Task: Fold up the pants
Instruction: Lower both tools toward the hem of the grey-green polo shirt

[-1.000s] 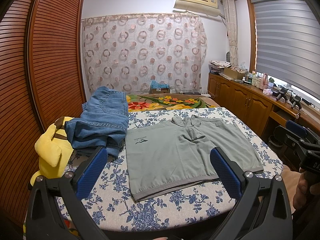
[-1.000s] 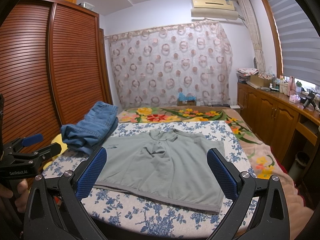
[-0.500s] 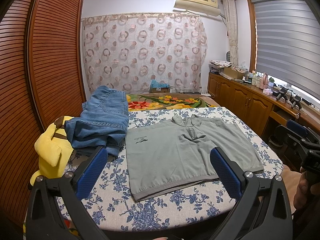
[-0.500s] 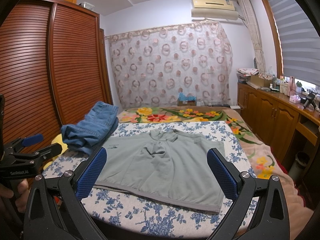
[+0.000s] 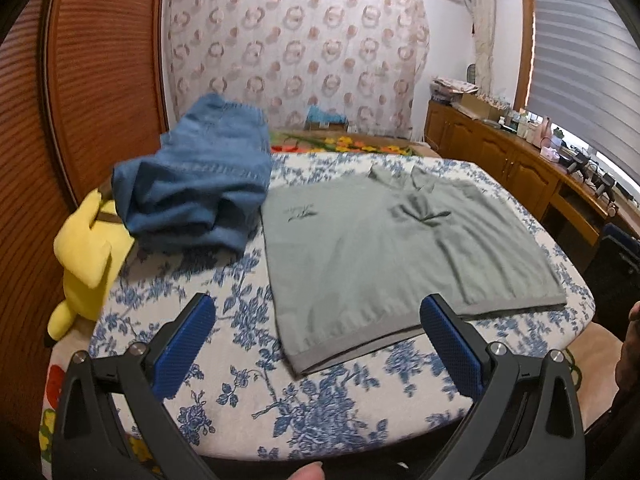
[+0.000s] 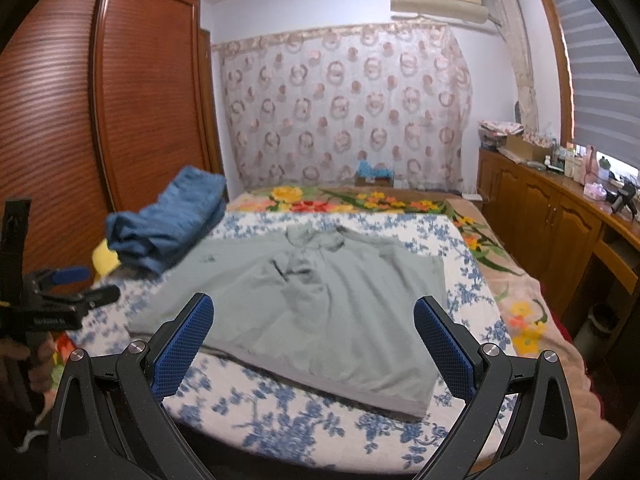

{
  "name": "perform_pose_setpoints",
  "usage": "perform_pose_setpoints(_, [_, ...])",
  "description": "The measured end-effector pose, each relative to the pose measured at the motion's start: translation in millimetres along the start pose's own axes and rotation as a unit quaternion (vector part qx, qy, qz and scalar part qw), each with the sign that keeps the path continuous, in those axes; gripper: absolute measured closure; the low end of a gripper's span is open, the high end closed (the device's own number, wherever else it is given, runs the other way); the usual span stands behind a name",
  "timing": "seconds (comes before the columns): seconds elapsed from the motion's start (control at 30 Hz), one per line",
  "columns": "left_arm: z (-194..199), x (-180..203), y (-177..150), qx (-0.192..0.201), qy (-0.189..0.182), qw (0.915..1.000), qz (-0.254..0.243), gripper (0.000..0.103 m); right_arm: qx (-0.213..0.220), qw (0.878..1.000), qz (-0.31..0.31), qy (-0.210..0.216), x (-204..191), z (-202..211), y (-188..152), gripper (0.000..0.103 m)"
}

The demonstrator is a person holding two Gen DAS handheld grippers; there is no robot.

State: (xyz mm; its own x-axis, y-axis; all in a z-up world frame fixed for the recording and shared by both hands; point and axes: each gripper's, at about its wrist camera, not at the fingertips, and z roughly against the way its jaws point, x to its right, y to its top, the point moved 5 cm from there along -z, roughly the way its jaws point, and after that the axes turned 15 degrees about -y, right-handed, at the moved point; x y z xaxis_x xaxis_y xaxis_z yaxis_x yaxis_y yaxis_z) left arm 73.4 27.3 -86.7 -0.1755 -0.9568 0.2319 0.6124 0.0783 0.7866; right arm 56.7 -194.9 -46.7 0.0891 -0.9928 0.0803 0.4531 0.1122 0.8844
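Folding has not begun. Both the left tool (image 5: 316, 332) and right tool (image 6: 314, 328) hang spread wide, grasping nothing, short of the bed (image 5: 328, 400). The crumpled jeans (image 5: 200, 188) lie ahead-left of both, beside a grey polo shirt (image 5: 384, 240). Next: reach left, grip the waistband.

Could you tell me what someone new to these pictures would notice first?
Probably the grey-green polo shirt spread flat across the middle of the blue-flowered bedspread. To its left lies a crumpled heap of blue jeans, partly over a yellow plush toy at the bed's edge.
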Motion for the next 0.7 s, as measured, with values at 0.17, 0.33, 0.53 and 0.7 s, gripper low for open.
perform_pose_setpoints(0.17, [-9.4,-16.1,-9.7,-0.01,-0.002,0.9999,0.012,0.0,-0.027,0.999,0.022,-0.004,7.2,-24.4,-19.6,0.001])
perform_pose_setpoints(0.33, [-17.8,-30.3,-21.1,-0.021,-0.011,0.9994,0.027,0.0,-0.065,0.998,0.022,-0.004,17.7,-50.4,-42.0,0.004])
perform_pose_setpoints(0.53, [-25.2,-36.2,-31.8,-0.032,-0.023,0.9986,0.036,0.008,-0.103,0.994,0.027,-0.012,27.8,-76.0,-67.9,0.01])
perform_pose_setpoints(0.7, [-32.2,-35.9,-39.1,-0.045,-0.053,0.9964,0.048,0.027,-0.117,0.993,0.029,-0.016,32.6,-85.4,-80.0,0.017])
